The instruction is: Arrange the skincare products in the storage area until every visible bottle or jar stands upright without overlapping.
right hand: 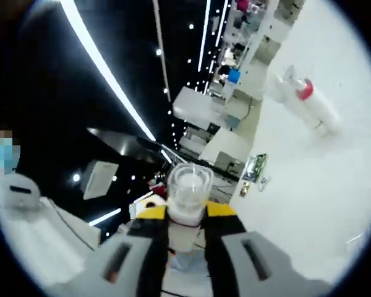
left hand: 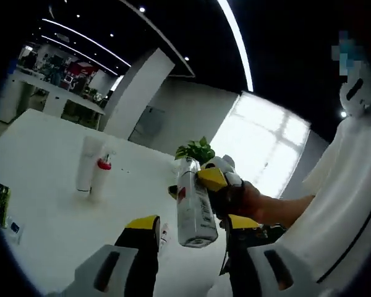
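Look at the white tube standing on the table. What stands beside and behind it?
A pump bottle with a red collar stands beside the white tube. Behind both runs the bare white table. Whether they touch cannot be told.

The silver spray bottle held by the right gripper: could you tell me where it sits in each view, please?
Left gripper view: the silver spray bottle is low, right of centre, clamped by the right gripper.
Right gripper view: bottom centre, its cap end-on between the jaws.
Shared landmark: the red-collared pump bottle on the white table.
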A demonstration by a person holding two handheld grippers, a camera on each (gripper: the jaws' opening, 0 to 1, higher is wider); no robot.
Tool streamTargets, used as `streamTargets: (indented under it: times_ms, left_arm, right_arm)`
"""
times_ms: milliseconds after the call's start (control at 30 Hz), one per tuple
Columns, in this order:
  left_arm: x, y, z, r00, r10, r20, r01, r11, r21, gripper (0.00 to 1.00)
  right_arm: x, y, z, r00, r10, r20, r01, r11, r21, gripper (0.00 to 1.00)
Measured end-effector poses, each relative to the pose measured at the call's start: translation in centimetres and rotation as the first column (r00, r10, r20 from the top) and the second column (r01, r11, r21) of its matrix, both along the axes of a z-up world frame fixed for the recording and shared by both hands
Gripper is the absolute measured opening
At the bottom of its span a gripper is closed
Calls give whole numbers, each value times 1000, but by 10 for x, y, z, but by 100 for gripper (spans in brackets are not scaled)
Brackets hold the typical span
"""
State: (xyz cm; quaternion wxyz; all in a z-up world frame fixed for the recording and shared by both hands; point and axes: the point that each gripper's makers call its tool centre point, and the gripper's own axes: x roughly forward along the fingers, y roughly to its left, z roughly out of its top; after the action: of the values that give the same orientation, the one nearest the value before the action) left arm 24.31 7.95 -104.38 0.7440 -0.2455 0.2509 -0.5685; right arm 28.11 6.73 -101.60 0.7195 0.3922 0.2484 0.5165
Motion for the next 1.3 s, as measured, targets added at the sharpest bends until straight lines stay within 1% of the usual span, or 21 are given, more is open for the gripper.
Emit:
streamTargets:
  times_ms: [33,67,133,167,200,333,367,400,433,500,533,567,600,667,800,967,1133,1200,1233,1267,1300]
  left_arm:
    - [-3,-1,2,999,-25,-42,24,999,-31,46]
    - [-5,-2,2,997,-40,-70,37,998,-42,45]
    - [-5,-5,5,996,-52,-75,48,998,-52,45]
    - [-7,-6,8,994,-67,-82,61,996,-69,44]
    - [-11,-9,12,989,-100,-105,90,992,-93,42]
    - [-19,-16,19,980,-161,-115,148,982,-115,37]
    - [-24,-19,18,973,-198,-119,185,976,-112,35]
    - [-27,-20,17,969,-212,-124,198,974,-111,34]
    - [-30,-22,17,966,-225,-129,212,971,-111,33]
    - [-36,-23,18,957,-253,-139,236,963,-130,29]
    - [-42,-24,20,950,-278,-141,258,956,-141,24]
    - [-45,-24,21,946,-293,-142,272,950,-150,24]
    - [-43,-25,18,952,-272,-142,254,958,-132,24]
    - [-41,-24,15,957,-260,-126,245,962,-122,23]
    - [-32,-20,10,978,-195,-76,190,979,-73,21]
    - [-14,-15,6,995,-98,-31,98,995,-11,20]
    - [1,-13,6,1000,-11,3,11,1000,20,20]
    - [10,-10,-1,997,38,66,-46,992,120,20]
    - [10,-11,-1,997,37,65,-45,991,126,20]
    - [15,-10,-2,994,61,94,-76,984,161,20]
    - [17,-9,-3,993,67,101,-84,982,171,20]
  right_arm:
    - [-6,1,8,997,45,61,-44,999,-8,19]
    - [-8,2,12,994,59,96,-58,998,-14,19]
    - [-16,3,23,978,117,170,-117,993,-13,19]
    - [-17,4,24,976,122,181,-121,992,-17,19]
    - [-20,5,27,966,146,215,-142,989,-34,19]
    - [-30,8,29,940,219,260,-209,976,-68,19]
    - [-36,10,32,922,259,288,-247,966,-76,19]
    - [-37,11,32,920,265,290,-254,964,-77,19]
    - [-45,12,35,900,307,309,-297,952,-81,19]
    - [-47,13,34,887,324,330,-307,946,-104,19]
    - [-48,14,33,879,339,335,-319,941,-116,19]
    - [-50,14,32,877,354,325,-334,935,-118,19]
    - [-51,14,32,876,359,322,-340,933,-115,19]
    - [-47,13,26,882,351,316,-325,936,-132,20]
    - [-42,12,20,896,327,302,-297,944,-142,20]
    - [-27,11,14,921,255,294,-215,963,-161,21]
    - [-5,10,14,954,129,271,-88,983,-159,23]
    - [7,8,10,975,40,221,-5,988,-156,24]
    - [8,8,10,975,30,218,4,988,-153,25]
    - [14,7,9,984,-28,174,51,990,-128,25]
    - [15,7,9,986,-40,163,61,990,-124,26]
